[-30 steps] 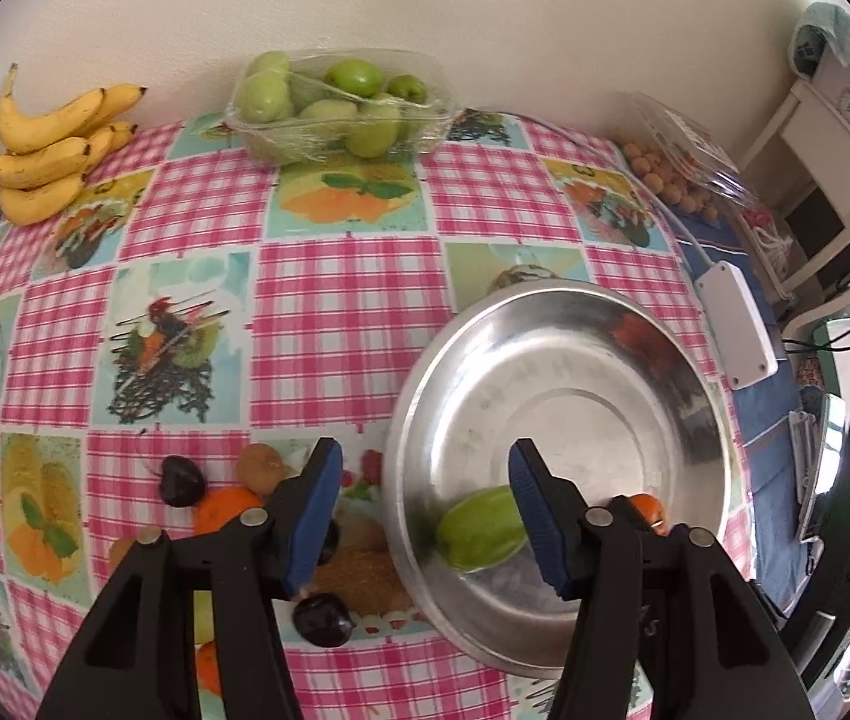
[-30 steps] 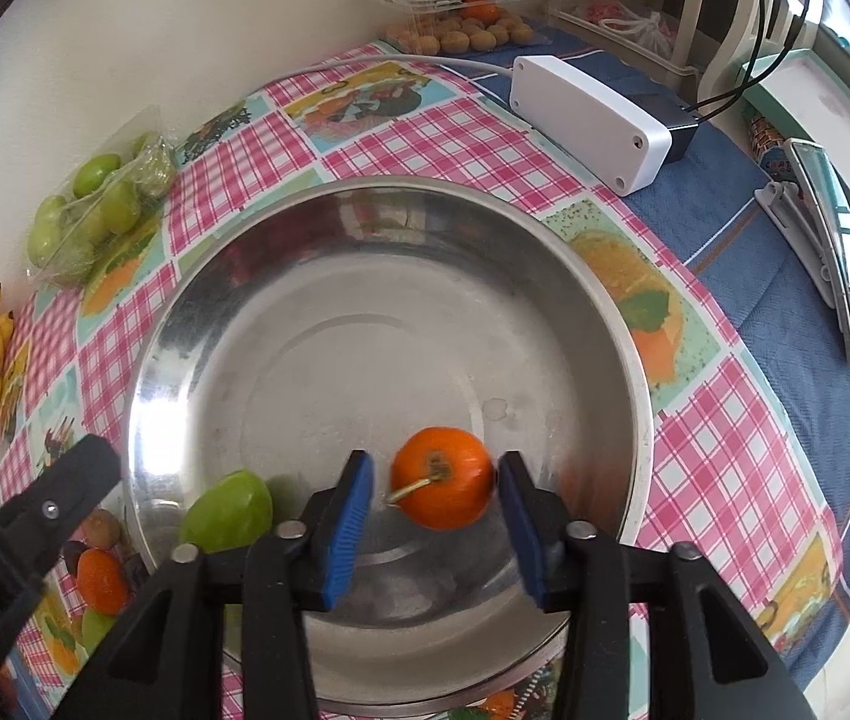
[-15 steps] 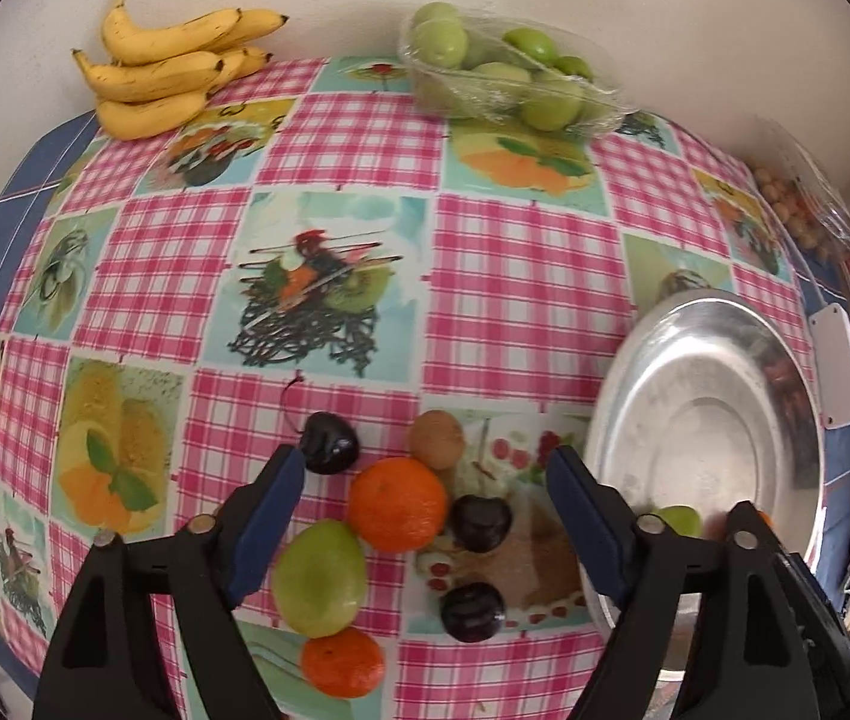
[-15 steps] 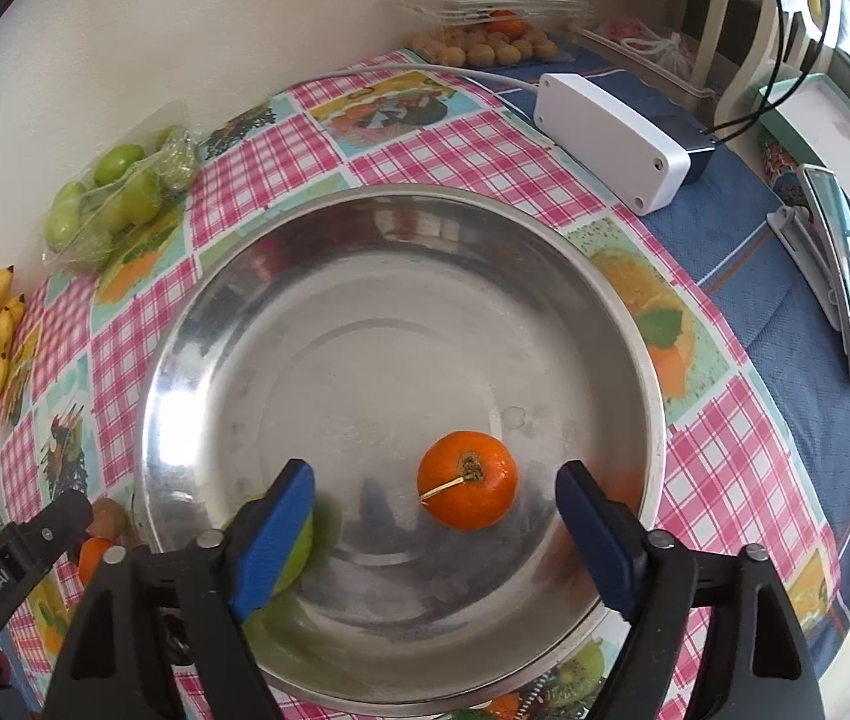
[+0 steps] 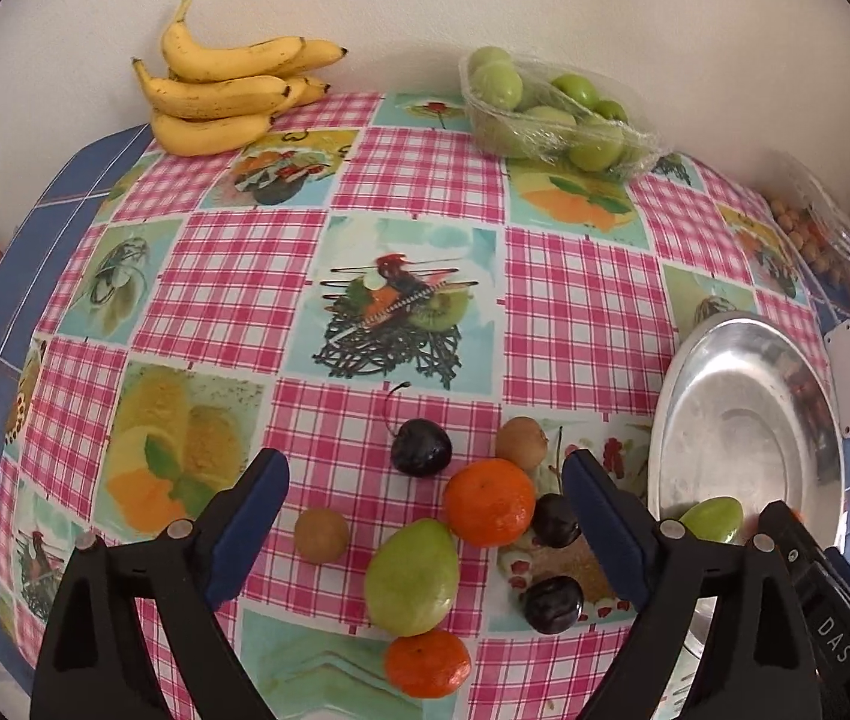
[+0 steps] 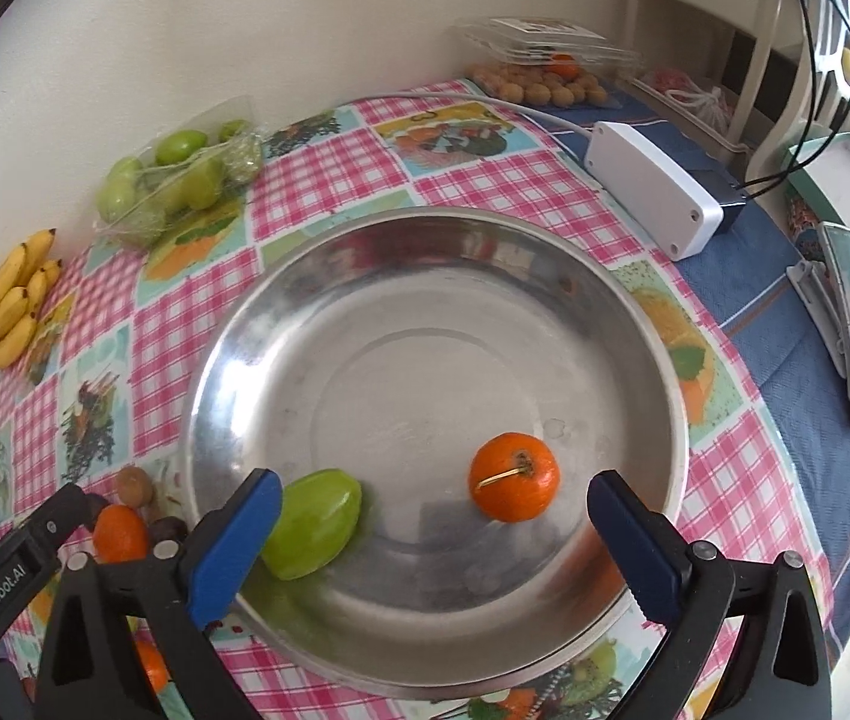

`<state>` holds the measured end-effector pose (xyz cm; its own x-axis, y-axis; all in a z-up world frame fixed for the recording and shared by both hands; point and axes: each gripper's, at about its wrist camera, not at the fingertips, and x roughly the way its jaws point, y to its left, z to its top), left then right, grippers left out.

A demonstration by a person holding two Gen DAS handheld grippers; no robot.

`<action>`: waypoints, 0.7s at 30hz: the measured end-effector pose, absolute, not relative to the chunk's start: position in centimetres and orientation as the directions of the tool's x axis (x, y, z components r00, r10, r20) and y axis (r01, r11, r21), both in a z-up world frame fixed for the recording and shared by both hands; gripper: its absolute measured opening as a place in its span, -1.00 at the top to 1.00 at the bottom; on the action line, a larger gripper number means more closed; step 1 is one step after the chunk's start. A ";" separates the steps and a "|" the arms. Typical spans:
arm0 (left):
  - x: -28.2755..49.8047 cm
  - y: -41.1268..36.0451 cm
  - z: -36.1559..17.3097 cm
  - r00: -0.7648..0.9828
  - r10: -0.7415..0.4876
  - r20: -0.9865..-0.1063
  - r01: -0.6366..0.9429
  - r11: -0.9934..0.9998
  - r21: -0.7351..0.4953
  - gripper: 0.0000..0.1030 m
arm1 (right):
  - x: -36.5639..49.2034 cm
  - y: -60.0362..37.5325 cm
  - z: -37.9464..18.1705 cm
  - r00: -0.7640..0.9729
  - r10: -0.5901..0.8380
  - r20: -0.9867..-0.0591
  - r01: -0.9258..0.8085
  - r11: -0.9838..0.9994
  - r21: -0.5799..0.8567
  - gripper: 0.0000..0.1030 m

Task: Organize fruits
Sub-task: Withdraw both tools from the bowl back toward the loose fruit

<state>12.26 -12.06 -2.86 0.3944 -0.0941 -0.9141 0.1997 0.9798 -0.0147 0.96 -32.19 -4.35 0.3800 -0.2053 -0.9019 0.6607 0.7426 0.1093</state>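
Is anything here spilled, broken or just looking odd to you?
Nothing looks spilled or damaged. The only untidy spot is a loose cluster of fruit on the tablecloth beside the metal bowl: two oranges, a green fruit, dark plums and small brown fruits. The bowl holds only two pieces.

Left tool (image 5: 425,504): black plastic arms, blue pads on the fingers (image 5: 248,522), silver screws.
Right tool (image 6: 433,531): same black frame, blue pads, silver screws.
Markings: white "GenRobot.AI" and "DAS" lettering on black housings.
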 end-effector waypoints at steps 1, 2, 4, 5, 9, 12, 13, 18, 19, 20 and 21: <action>12.2 -11.5 -2.7 0.401 -0.098 -0.911 0.187 0.982 -0.023 -0.80 | 0.9 -32.0 -4.2 0.389 -0.194 -0.900 0.656 0.744 0.124 -1.00; 12.0 -11.1 -2.6 0.404 -0.098 -0.909 0.179 0.983 -0.027 -0.80 | 0.8 -31.7 -4.1 0.400 -0.181 -0.898 0.650 0.747 0.139 -1.00; 11.8 -10.0 -2.4 0.406 -0.096 -0.909 0.156 0.987 -0.035 -0.80 | 0.7 -31.2 -3.9 0.411 -0.168 -0.896 0.638 0.755 0.151 -1.00; 11.7 -9.4 -2.4 0.403 -0.092 -0.911 0.139 0.989 -0.039 -0.80 | 0.6 -31.0 -3.8 0.415 -0.163 -0.895 0.633 0.758 0.156 -1.00; 11.2 -7.3 -2.4 0.390 -0.064 -0.919 0.074 0.997 -0.038 -0.80 | 0.4 -29.6 -3.4 0.429 -0.154 -0.890 0.608 0.778 0.159 -1.00; 10.7 -5.9 -2.2 0.400 -0.049 -0.915 0.055 0.998 -0.030 -0.80 | 0.3 -28.7 -3.0 0.444 -0.145 -0.884 0.582 0.797 0.162 -1.00; 10.5 -5.5 -2.1 0.403 -0.046 -0.914 0.055 0.998 -0.025 -0.80 | 0.3 -28.4 -2.8 0.448 -0.145 -0.882 0.575 0.803 0.159 -1.00; 9.5 -4.3 -1.7 0.418 -0.047 -0.907 0.084 0.996 -0.013 -0.80 | 0.0 -26.5 -2.3 0.459 -0.151 -0.876 0.539 0.831 0.139 -1.00; 9.3 -4.1 -1.6 0.423 -0.050 -0.905 0.090 0.996 -0.013 -0.80 | -0.1 -26.2 -2.2 0.461 -0.151 -0.875 0.533 0.835 0.136 -1.00; 9.0 -3.9 -1.6 0.427 -0.052 -0.903 0.095 0.995 -0.012 -0.80 | -0.1 -25.8 -2.2 0.463 -0.149 -0.874 0.525 0.840 0.135 -1.00; 8.8 -3.8 -1.5 0.431 -0.053 -0.901 0.099 0.995 -0.011 -0.80 | -0.2 -25.4 -2.2 0.465 -0.148 -0.873 0.518 0.845 0.133 -1.00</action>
